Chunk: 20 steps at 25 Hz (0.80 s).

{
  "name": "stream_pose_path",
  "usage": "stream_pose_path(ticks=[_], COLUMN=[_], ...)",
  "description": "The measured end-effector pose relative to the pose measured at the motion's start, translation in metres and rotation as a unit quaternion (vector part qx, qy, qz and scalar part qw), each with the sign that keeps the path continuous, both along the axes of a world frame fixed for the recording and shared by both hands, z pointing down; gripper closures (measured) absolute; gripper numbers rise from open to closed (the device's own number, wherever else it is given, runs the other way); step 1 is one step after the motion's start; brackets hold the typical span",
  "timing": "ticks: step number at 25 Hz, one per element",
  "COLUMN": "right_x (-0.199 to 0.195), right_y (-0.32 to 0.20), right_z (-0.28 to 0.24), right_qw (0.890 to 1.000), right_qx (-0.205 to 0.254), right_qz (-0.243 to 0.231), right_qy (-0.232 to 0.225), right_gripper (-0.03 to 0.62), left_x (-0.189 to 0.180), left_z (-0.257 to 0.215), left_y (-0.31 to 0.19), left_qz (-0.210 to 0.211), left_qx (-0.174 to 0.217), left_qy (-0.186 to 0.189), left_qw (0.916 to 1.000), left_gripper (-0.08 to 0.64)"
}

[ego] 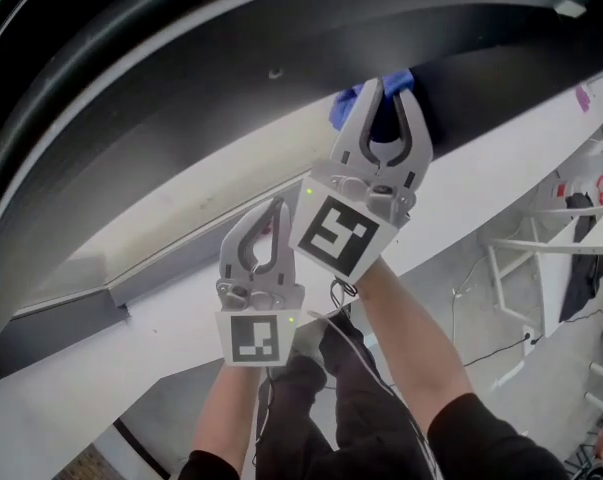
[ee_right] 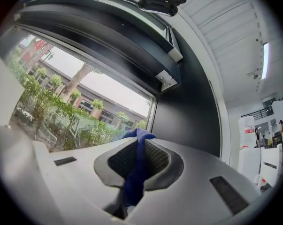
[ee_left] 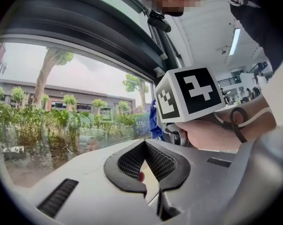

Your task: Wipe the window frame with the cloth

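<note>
My right gripper [ego: 389, 93] is shut on a blue cloth [ego: 347, 108] and holds it against the dark window frame [ego: 231, 98], at the top of the head view. In the right gripper view the cloth [ee_right: 134, 172] hangs pinched between the jaws, and its top bulges past the tips next to the frame's dark upright [ee_right: 193, 107]. My left gripper [ego: 277, 208] sits lower and to the left over the white sill [ego: 131, 358], shut with nothing in it. In the left gripper view the left gripper [ee_left: 146, 146] has its tips together, and the right gripper's marker cube [ee_left: 190, 95] is close ahead.
Outside the glass [ee_right: 75, 111] are trees and buildings. White racks [ego: 551, 248] and a cable on the floor [ego: 501, 348] lie at the lower right. The person's legs [ego: 331, 408] are below the grippers.
</note>
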State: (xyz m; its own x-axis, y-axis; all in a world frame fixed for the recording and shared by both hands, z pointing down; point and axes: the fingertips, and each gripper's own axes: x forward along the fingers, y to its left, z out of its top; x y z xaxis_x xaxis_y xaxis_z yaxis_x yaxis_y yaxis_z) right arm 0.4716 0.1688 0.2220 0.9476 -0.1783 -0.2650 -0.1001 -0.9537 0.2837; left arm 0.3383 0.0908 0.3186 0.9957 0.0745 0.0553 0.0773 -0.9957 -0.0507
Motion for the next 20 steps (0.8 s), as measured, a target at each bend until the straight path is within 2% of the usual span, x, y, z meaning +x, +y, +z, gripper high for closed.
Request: stream_pose_path(ticks=[5, 9, 15, 20], right_x=[-0.002, 0.004, 0.009, 0.009], right_y=[-0.002, 0.003, 0.004, 0.004], right_z=[0.006, 0.017, 0.035, 0.043], right_qw=[1.000, 1.000, 1.000, 1.000], right_qx=[-0.012, 0.023, 0.005, 0.009], right_qz=[-0.008, -0.007, 0.007, 0.007], right_qy=[0.005, 0.002, 0.010, 0.021], right_gripper=[0.569, 0.569, 0.569, 0.569], left_x=[-0.006, -0.007, -0.006, 0.002], left_z=[0.013, 0.025, 0.045, 0.050], left_y=[0.002, 0.002, -0.002, -0.006], left_qz=[0.001, 0.011, 0.017, 0.016], left_qx=[0.010, 0.010, 0.020, 0.010], left_qy=[0.007, 0.006, 0.002, 0.030], left_qw=[0.9999, 0.9999, 0.9996, 0.9994], left_gripper=[0.555, 0.555, 0.555, 0.555])
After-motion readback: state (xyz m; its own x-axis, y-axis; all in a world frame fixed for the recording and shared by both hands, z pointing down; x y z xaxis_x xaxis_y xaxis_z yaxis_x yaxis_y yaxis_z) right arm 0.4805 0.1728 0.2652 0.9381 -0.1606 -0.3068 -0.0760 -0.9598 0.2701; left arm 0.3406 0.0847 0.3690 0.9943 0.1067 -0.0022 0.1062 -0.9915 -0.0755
